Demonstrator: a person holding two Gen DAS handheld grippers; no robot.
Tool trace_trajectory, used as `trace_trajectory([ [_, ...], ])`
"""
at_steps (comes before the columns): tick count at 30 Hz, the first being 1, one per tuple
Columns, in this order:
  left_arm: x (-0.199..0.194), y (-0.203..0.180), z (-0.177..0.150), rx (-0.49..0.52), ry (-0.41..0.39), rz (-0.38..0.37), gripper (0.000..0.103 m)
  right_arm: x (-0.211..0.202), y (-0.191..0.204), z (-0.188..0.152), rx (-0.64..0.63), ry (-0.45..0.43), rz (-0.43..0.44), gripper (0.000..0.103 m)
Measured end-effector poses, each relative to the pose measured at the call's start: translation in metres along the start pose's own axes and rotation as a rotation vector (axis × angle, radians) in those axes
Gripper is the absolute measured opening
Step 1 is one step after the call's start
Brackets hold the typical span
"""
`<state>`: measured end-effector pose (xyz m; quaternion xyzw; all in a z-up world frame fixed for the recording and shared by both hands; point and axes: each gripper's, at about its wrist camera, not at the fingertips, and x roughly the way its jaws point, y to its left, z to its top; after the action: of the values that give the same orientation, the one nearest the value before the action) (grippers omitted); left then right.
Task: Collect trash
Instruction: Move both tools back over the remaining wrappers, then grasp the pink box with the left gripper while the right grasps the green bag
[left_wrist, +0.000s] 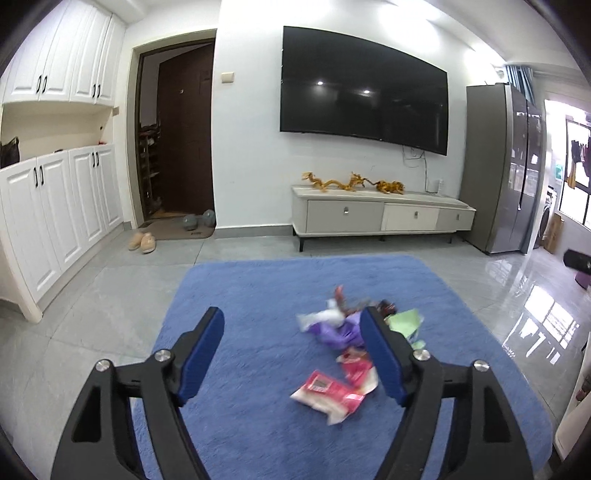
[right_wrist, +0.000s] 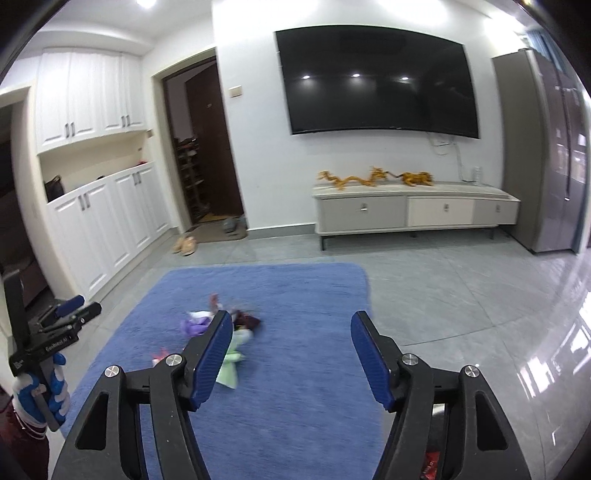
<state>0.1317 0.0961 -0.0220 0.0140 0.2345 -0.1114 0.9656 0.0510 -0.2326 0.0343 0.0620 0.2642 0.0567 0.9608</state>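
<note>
Living-room floor, grey tiles, with a blue rug (left_wrist: 240, 387) in front of the TV wall. Trash pile (left_wrist: 351, 332) lies loose on the rug, roughly mid-rug: white and purple crumpled wrappers, a green sheet, and a red-and-white packet (left_wrist: 325, 393) nearest the camera, slightly apart from the rest.

Left gripper (left_wrist: 293, 354) hangs above the pile, jaws wide, nothing between the pads. Right gripper (right_wrist: 291, 358) also wide and empty, aimed at bare rug just right of the pile.

Judgement: approach stage, no piece yet taken. Start with the red-and-white packet, since it lies clear of the others. Descend until the pads straddle a raised fold, then close; flat film on pile may slip. Keep the right gripper clear of the left one's path.

No bin or bag is visible in either view.
</note>
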Motion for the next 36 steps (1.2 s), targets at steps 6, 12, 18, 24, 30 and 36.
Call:
trace_trajectory([
  [6, 0.021, 0.011, -0.039, 0.029, 0.095, -0.121, 0.085, 0.042, 0.028, -0.006, -0.013, 0.079, 0.076, 0.071],
  [12, 0.061, 0.008, -0.063, 0.078, 0.218, -0.236, 0.085, 0.096, 0.046, -0.029, -0.007, 0.206, 0.16, 0.074],
  [18, 0.094, -0.011, -0.068, 0.179, 0.299, -0.329, 0.085, 0.148, 0.058, -0.053, 0.013, 0.308, 0.228, 0.075],
  [24, 0.115, -0.03, -0.079, 0.261, 0.353, -0.337, 0.086, 0.184, 0.057, -0.062, 0.058, 0.369, 0.278, 0.075],
  [30, 0.131, -0.025, -0.081, 0.214, 0.422, -0.327, 0.085, 0.199, 0.056, -0.062, 0.058, 0.381, 0.308, 0.075],
  [36, 0.135, -0.022, -0.082, 0.191, 0.443, -0.303, 0.08, 0.204, 0.058, -0.072, 0.049, 0.408, 0.319, 0.059],
])
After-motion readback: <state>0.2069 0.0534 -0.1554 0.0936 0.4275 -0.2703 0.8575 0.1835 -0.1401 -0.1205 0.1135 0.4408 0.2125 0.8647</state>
